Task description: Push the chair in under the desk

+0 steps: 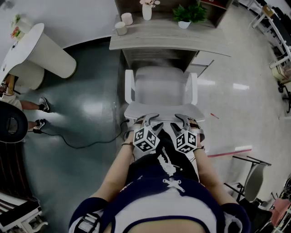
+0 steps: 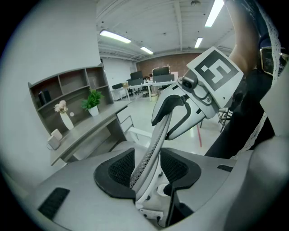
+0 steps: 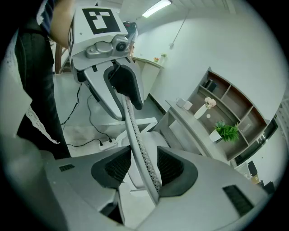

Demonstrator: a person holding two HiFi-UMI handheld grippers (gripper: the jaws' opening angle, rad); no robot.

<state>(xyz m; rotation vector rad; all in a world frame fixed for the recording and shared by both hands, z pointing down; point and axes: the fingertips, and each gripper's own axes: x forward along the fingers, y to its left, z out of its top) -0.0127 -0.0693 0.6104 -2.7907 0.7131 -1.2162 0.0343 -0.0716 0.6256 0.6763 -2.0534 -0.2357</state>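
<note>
A white office chair (image 1: 160, 86) stands facing the grey desk (image 1: 154, 41), its seat front at the desk's edge. Both grippers sit side by side on the top edge of its backrest (image 1: 163, 112). My left gripper (image 1: 149, 119) has its jaws closed on the perforated backrest rim (image 2: 149, 149), with a pad on each side. My right gripper (image 1: 185, 119) holds the same rim (image 3: 141, 153) a little to the right. Each gripper view shows the other gripper (image 2: 194, 106) (image 3: 110, 76) clamped on the rim further along.
On the desk stand a vase (image 1: 147, 11), a potted plant (image 1: 185, 15) and two cups (image 1: 121, 28). A round white table (image 1: 38, 50) and a person's feet (image 1: 42, 113) are at the left. A cable (image 1: 86, 143) lies on the floor. Another chair (image 1: 254, 177) is at the right.
</note>
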